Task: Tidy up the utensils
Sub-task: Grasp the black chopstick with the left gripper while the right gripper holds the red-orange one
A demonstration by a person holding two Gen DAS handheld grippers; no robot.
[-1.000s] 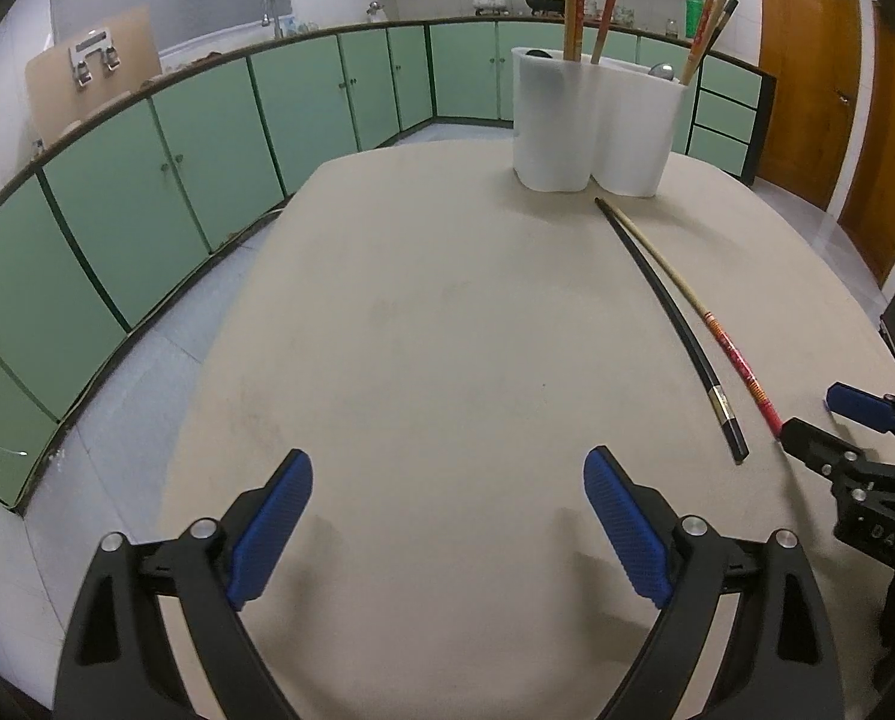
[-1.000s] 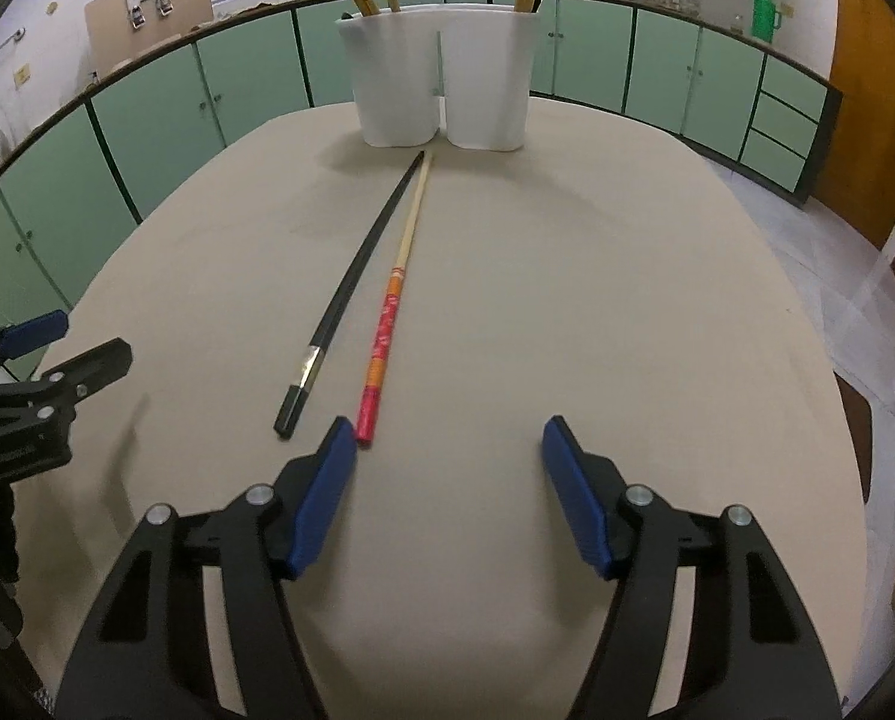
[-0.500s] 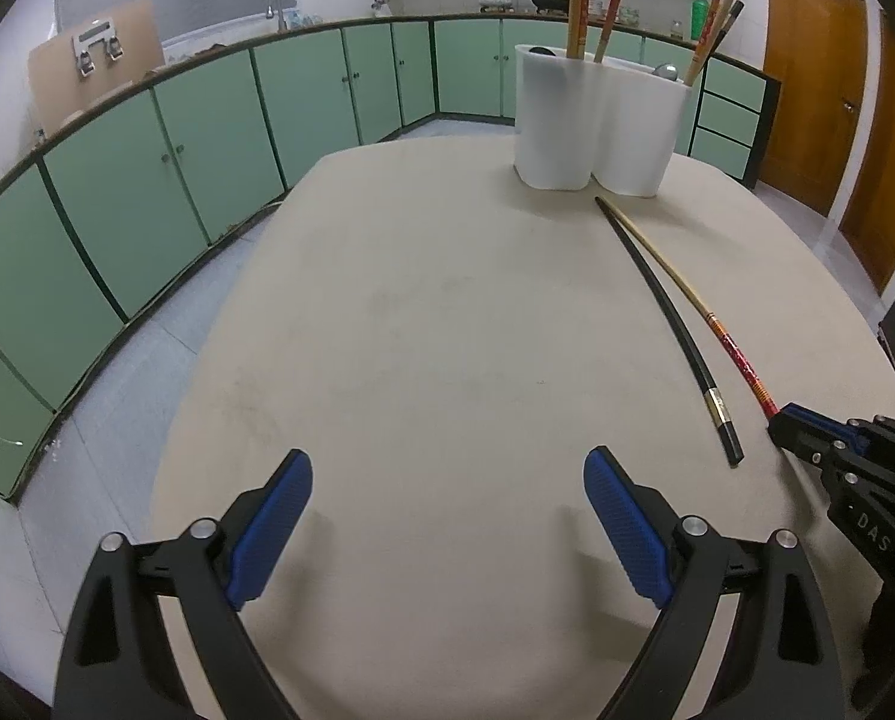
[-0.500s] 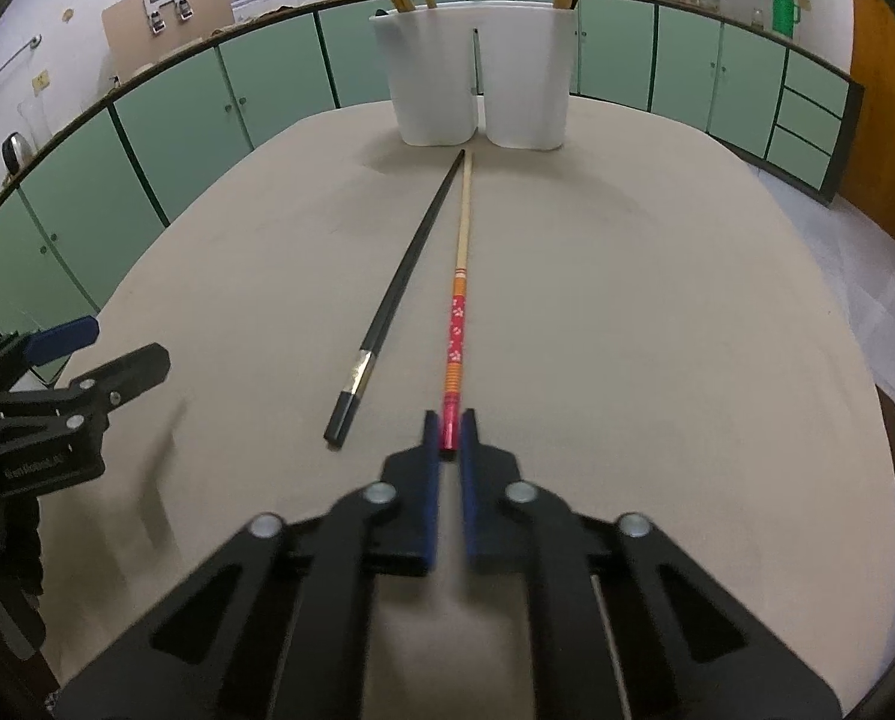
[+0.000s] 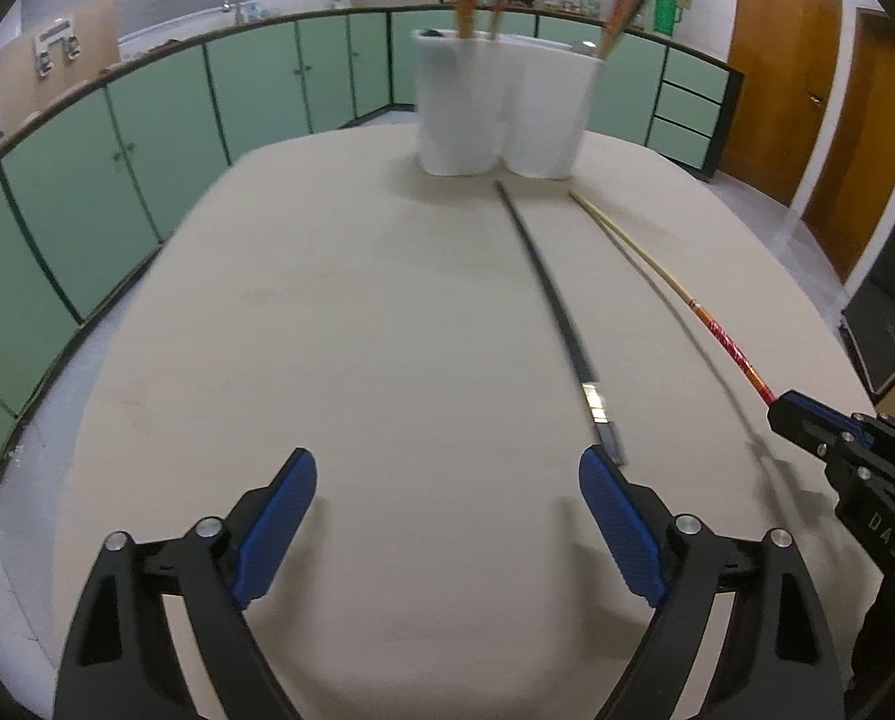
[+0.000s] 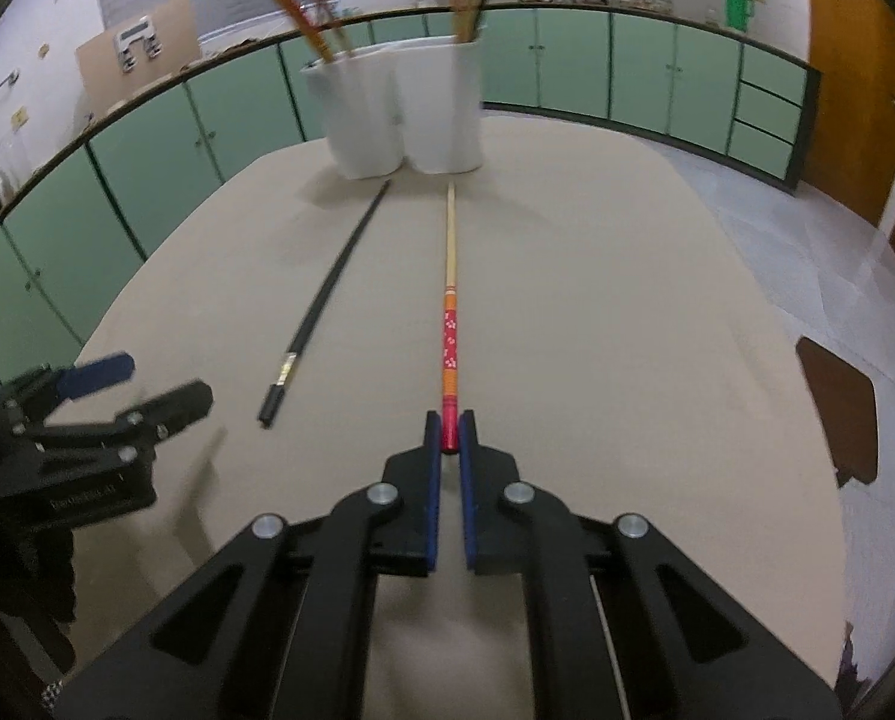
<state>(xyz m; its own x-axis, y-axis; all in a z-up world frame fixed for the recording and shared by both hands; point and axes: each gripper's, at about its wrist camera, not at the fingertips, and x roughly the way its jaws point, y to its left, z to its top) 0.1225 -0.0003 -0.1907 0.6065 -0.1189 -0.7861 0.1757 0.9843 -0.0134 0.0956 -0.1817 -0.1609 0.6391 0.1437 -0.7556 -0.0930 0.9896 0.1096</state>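
My right gripper (image 6: 449, 429) is shut on the red end of a red-and-bamboo chopstick (image 6: 449, 324), which points toward the white two-cup holder (image 6: 405, 114); the chopstick also shows in the left wrist view (image 5: 675, 294), with the right gripper (image 5: 786, 411) at its red end. A black chopstick (image 6: 321, 306) lies on the beige table left of it. My left gripper (image 5: 447, 516) is open and empty, its right finger (image 5: 621, 528) just short of the black chopstick's (image 5: 555, 306) near end. The holder (image 5: 501, 108) holds several upright chopsticks.
The beige oval table (image 5: 357, 330) carries only the holder and the two chopsticks. Green cabinets (image 5: 165, 138) run round the back and left. Wooden doors (image 5: 807, 90) stand at the right. The left gripper (image 6: 135, 387) shows at the right wrist view's left edge.
My right gripper shut on the red chopstick's end and swung it away from the black one. My left gripper moved right toward the black chopstick's near end.
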